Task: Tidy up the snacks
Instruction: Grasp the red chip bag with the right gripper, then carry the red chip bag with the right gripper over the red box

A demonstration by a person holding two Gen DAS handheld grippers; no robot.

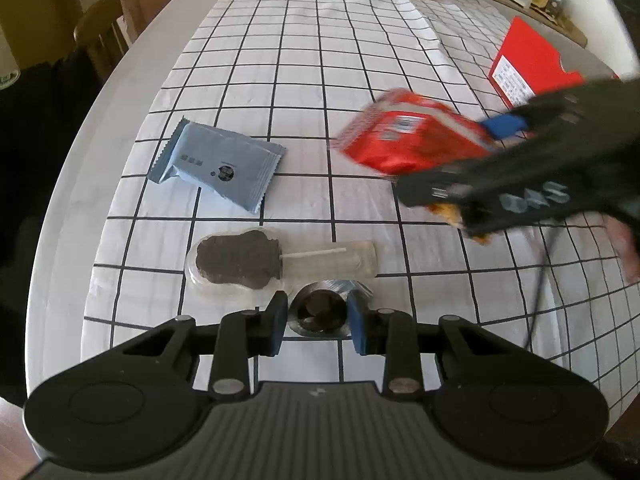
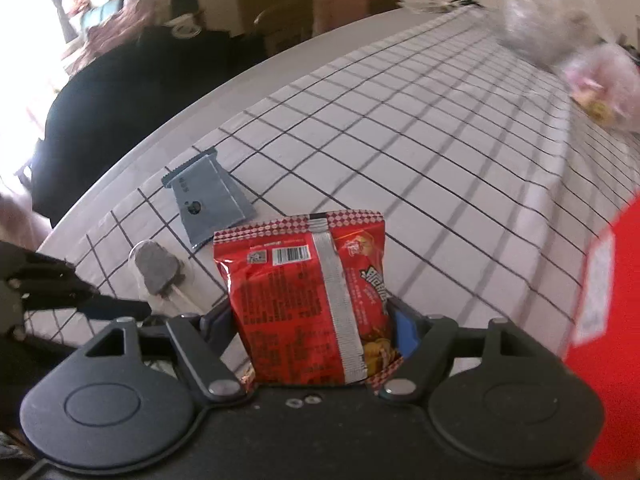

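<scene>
The right tool (image 2: 316,320) is gripping a red snack bag (image 2: 308,300) by its lower end, pads pressing both sides, and lifting it clear of the surface (image 2: 400,140) w/ its barcode side facing the wrist cam. In the left wrist view the bag (image 1: 412,136) is hanging blurred above the checked cloth (image 1: 300,60), near a red box (image 1: 528,64) sitting at the right.

The left tool (image 1: 318,320) is pointing steeply down w/ jaws narrow, straddling a small round foil-wrapped snack (image 1: 322,314) – can't tell if the pads are touching it yet. Just beyond it a clear-wrapped chocolate pop (image 1: 240,258) is lying flat, stick pointing right. Farther back a grey-blue packet (image 1: 220,164) is lying flat – apart from the rest.
</scene>
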